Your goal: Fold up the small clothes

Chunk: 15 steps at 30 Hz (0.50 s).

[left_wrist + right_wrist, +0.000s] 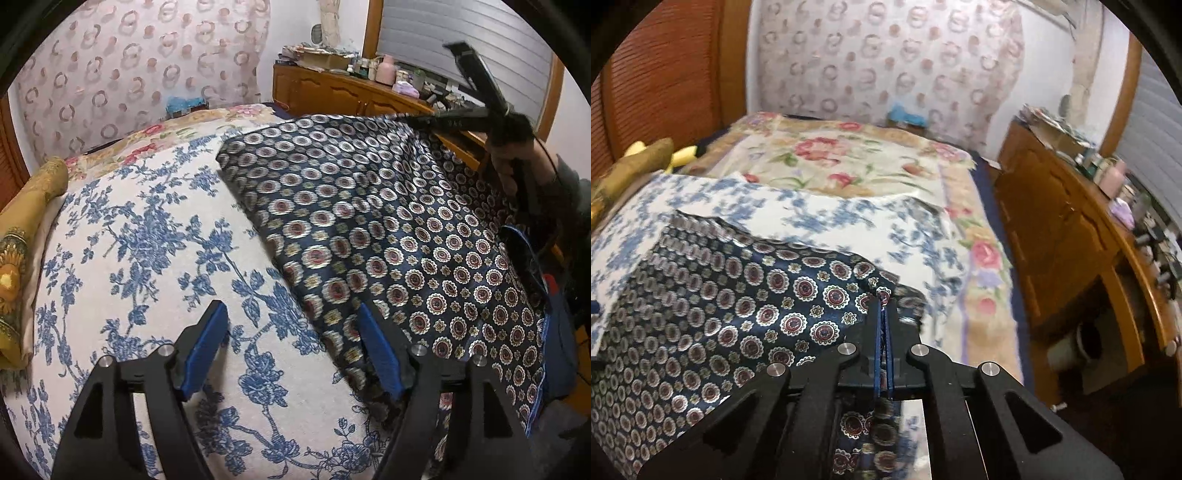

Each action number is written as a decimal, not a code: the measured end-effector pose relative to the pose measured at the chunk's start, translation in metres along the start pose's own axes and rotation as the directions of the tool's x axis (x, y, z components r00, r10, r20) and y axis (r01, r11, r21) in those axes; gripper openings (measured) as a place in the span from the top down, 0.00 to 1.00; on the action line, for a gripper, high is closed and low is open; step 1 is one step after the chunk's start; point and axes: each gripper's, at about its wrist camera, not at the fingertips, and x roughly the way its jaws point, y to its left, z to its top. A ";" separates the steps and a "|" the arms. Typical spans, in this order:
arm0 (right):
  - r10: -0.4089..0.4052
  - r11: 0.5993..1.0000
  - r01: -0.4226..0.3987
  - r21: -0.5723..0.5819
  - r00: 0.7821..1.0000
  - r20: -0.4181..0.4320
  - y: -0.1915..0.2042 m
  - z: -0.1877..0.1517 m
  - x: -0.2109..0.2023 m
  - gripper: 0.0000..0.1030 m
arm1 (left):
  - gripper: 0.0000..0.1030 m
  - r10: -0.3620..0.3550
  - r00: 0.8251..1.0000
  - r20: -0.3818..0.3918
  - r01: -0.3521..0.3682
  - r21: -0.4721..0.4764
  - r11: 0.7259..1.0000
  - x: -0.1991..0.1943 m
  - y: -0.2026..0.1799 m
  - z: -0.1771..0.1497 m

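Note:
A navy cloth with round red-and-white medallions (369, 229) lies spread on a white bedcover with blue flowers (140, 236). My left gripper (291, 314) stands open low over the cloth's near left edge; its right pad (376, 350) is over the cloth's edge and its left pad (203, 350) is over bare bedcover. My right gripper (882, 295) is shut on a corner of the navy cloth (746, 295) and holds that corner raised. From the left wrist view the right gripper (417, 120) shows at the cloth's far right corner, held by a hand (517, 166).
A floral quilt (849, 158) covers the far part of the bed. Yellow cushions (22, 236) lie at the left edge. A wooden dresser (1071, 236) crowded with small items runs along the right side. A patterned curtain (140, 66) hangs behind.

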 end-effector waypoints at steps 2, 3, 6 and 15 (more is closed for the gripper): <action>-0.019 1.000 0.019 0.007 1.000 -0.004 -0.001 -0.003 0.001 1.00 | 0.29 0.004 1.000 0.014 -0.004 -0.010 1.000 -0.003 0.004 0.002; -0.022 1.000 0.022 0.010 1.000 -0.002 -0.003 -0.004 0.001 1.00 | 0.29 0.005 1.000 0.019 -0.004 -0.016 1.000 -0.004 0.006 0.003; -0.012 1.000 0.012 0.020 1.000 -0.002 -0.004 -0.009 -0.004 0.88 | 0.29 0.006 1.000 0.025 -0.005 -0.041 0.999 -0.003 0.015 0.009; 0.044 0.999 -0.043 0.032 0.999 -0.019 -0.009 -0.026 -0.005 0.41 | 0.29 0.028 1.000 0.009 -0.027 -0.071 0.997 0.018 0.031 0.033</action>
